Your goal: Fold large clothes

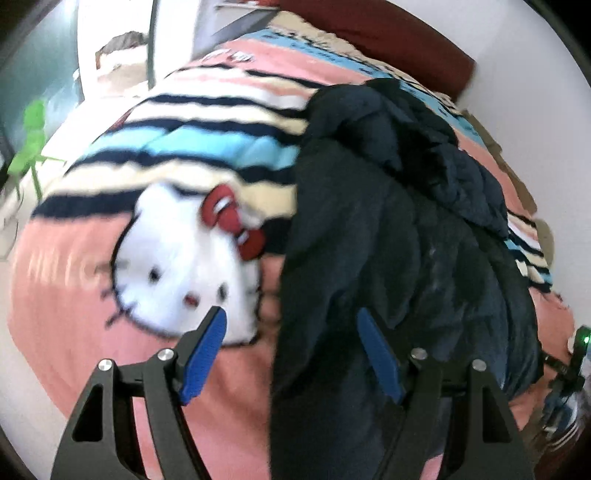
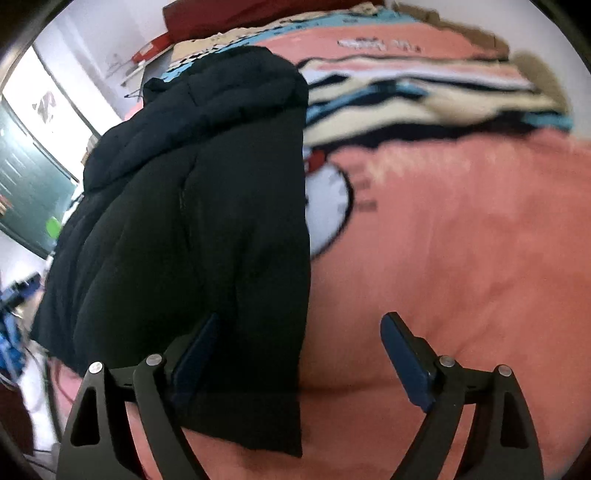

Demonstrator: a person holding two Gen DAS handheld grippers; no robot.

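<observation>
A large dark navy padded jacket lies folded lengthwise on a pink bed blanket. My left gripper is open and empty above the jacket's left edge, one blue pad over the blanket and the other over the jacket. In the right wrist view the jacket fills the left half. My right gripper is open and empty, straddling the jacket's right edge near its lower hem, with the right pad over the pink blanket.
The blanket has a white cat face with a red bow and dark, cream and blue stripes. A dark red headboard stands at the far end. A green chair stands beside the bed.
</observation>
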